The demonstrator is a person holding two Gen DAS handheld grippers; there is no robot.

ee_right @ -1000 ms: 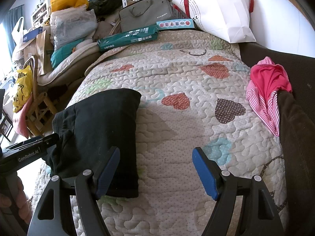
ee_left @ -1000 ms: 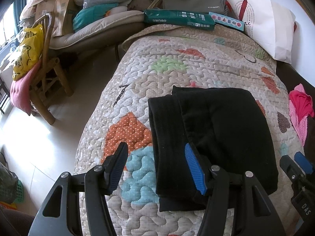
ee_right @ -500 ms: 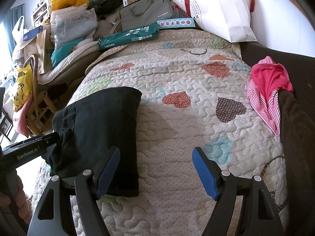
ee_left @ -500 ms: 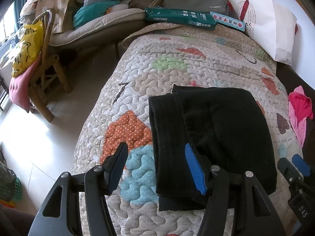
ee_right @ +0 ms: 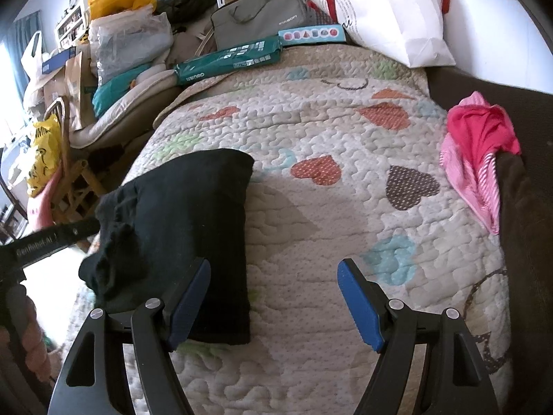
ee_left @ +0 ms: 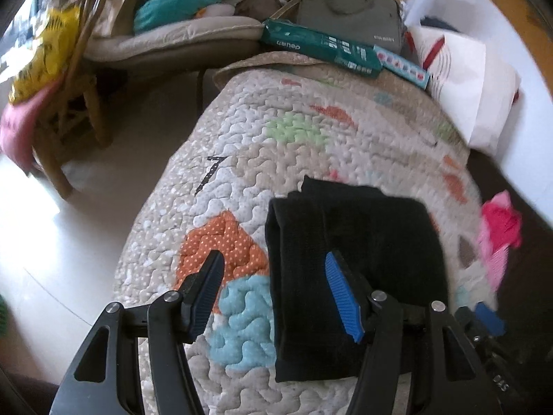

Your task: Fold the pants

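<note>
The black pants [ee_left: 349, 263] lie folded in a compact rectangle on the quilted bedspread [ee_left: 276, 145]. They also show in the right wrist view [ee_right: 186, 214] at the left. My left gripper [ee_left: 273, 294] is open and empty above the pants' left edge, one finger over the quilt and one over the fabric. My right gripper [ee_right: 273, 297] is open and empty above the quilt [ee_right: 328, 207], just right of the pants' near corner. The left gripper's body [ee_right: 45, 242] shows at the left edge of the right wrist view.
A pink and red garment [ee_right: 480, 145] lies at the bed's right side against a dark sofa back [ee_right: 518, 207]. A green box [ee_right: 228, 60], grey bag [ee_right: 259, 24] and white bag [ee_right: 390, 10] crowd the head. A wooden chair [ee_left: 69, 110] stands on the floor left.
My left gripper has drawn back and turned a little left, so the pants sit lower right in its view. The right gripper has barely moved. The pants have not moved.
</note>
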